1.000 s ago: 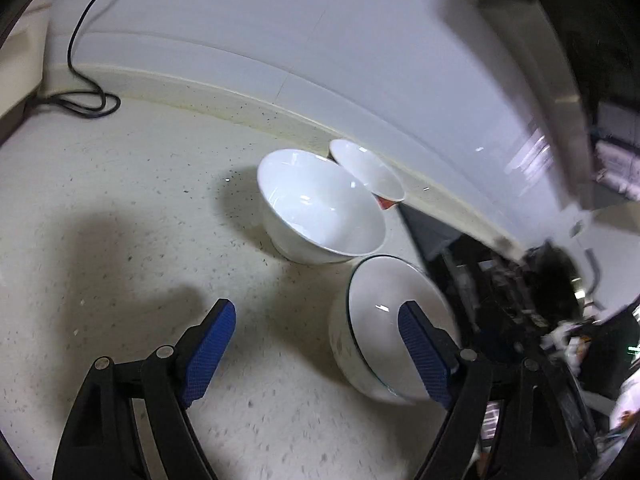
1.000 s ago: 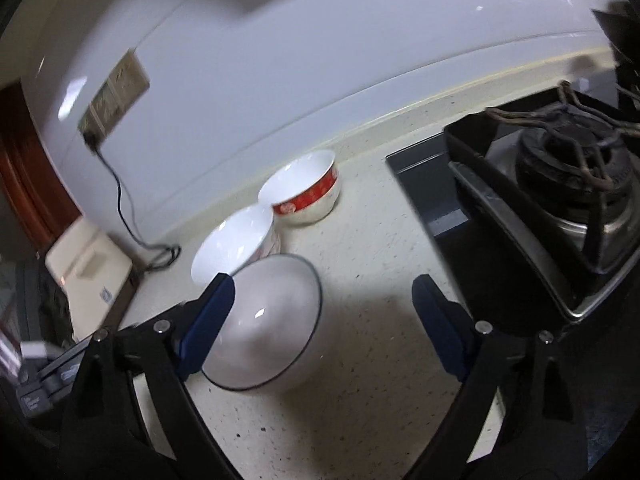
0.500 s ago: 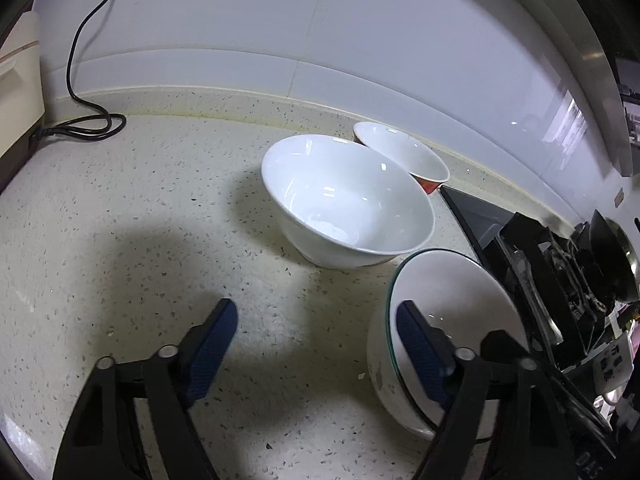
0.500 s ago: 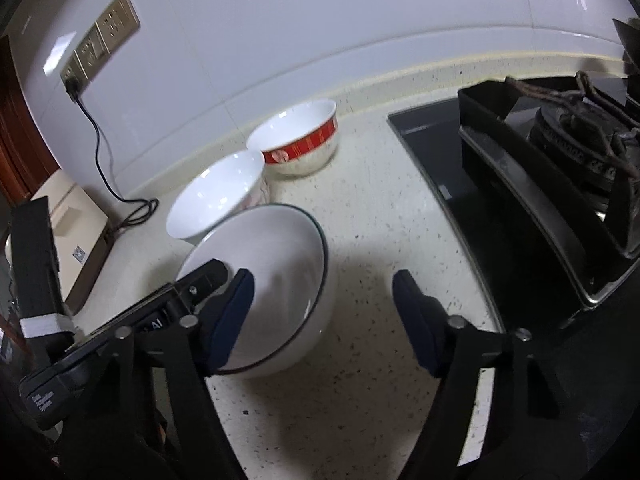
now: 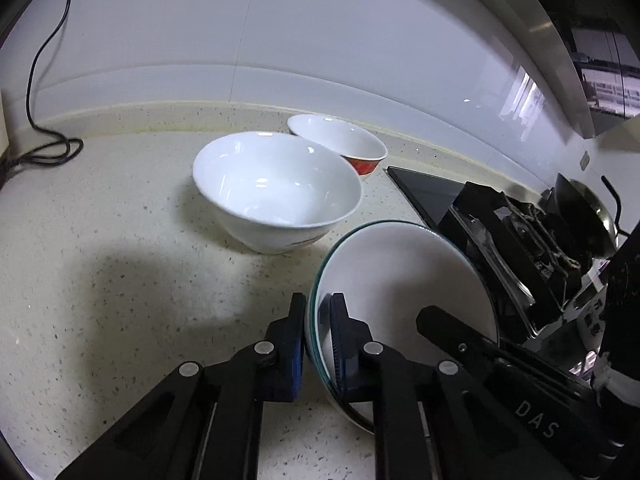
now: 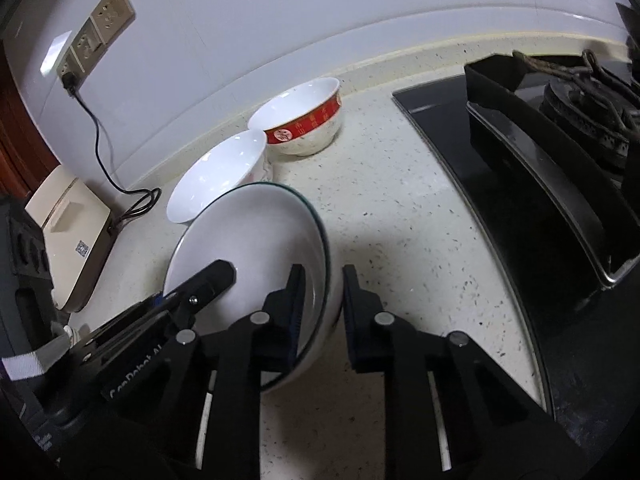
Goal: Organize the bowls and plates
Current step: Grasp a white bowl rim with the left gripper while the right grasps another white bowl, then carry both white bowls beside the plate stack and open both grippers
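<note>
Countertop [image 5: 120, 264]: pale speckled stone, spreading beneath and ahead of both grippers to a white wall.
Stove [image 6: 560, 168]: black hob with cast burner grate, off to the right of the right gripper, well clear of its fingers.
Dark-rimmed bowl [image 5: 400, 280]: white with a thin dark edge, largest of three; caught between the two grippers, left rim in one, right rim in the other; foot hidden, so contact with the counter not readable.
Plain white bowl [image 5: 276, 188]: upright on the counter just ahead of the left gripper, close beside the held bowl.
Red-banded bowl [image 6: 304, 120]: smaller, upright, farther ahead near the wall, just behind the plain bowl.
Left gripper [image 5: 318, 340]: jaws just closed, blue pads clamped on the left rim of the dark-rimmed bowl, one pad outside, one inside.
Right gripper [image 6: 322, 312]: jaws just closed, pinching the bowl's right rim, one finger inside, one against the outer wall.
Power cord [image 5: 44, 80]: black, trailing down the wall far left of the left gripper.
</note>
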A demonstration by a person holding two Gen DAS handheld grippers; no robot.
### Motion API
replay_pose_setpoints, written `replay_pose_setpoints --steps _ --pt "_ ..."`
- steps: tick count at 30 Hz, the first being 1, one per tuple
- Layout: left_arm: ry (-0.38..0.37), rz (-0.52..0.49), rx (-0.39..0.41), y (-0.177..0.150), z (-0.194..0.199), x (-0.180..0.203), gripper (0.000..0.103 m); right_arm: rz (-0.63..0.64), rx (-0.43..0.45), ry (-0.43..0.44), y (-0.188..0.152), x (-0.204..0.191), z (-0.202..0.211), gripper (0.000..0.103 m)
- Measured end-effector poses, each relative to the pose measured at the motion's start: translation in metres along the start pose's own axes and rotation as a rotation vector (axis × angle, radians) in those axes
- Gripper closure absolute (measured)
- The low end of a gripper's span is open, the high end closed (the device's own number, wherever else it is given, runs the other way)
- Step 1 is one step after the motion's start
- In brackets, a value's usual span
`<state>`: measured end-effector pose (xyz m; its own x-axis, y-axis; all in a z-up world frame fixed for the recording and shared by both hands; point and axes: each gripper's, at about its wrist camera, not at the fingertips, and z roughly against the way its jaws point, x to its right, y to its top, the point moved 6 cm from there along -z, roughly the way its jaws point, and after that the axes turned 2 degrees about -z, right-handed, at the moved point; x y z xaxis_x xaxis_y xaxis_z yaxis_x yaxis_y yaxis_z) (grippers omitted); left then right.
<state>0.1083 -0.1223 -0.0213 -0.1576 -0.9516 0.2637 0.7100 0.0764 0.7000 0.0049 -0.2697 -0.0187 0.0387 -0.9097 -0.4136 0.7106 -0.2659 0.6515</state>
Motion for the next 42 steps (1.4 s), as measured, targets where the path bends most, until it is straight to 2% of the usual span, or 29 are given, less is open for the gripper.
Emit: replay_pose_setpoints --steps 3,11,16,29,42 --pt "0.008 -0.009 0.023 -0.003 0.009 -0.003 0.092 0.006 0.005 0.001 -0.002 -0.003 0.002 0.085" --pt "0.077 -0.062 0.116 -0.008 0.041 -0.003 0.092 0.054 0.096 0.034 -0.009 -0.021 0.024 0.086" --pt "0.117 -0.034 0.142 -0.016 0.06 -0.022 0.091 0.072 0.079 0.066 -0.024 -0.045 0.025 0.086" --pt "0.22 0.107 0.18 -0.044 0.122 -0.118 0.09 0.166 0.018 0.202 -0.061 -0.134 0.007 0.085" --pt "0.275 0.2 0.172 -0.053 0.141 -0.174 0.089 0.216 -0.042 0.251 -0.085 -0.192 -0.013 0.084"
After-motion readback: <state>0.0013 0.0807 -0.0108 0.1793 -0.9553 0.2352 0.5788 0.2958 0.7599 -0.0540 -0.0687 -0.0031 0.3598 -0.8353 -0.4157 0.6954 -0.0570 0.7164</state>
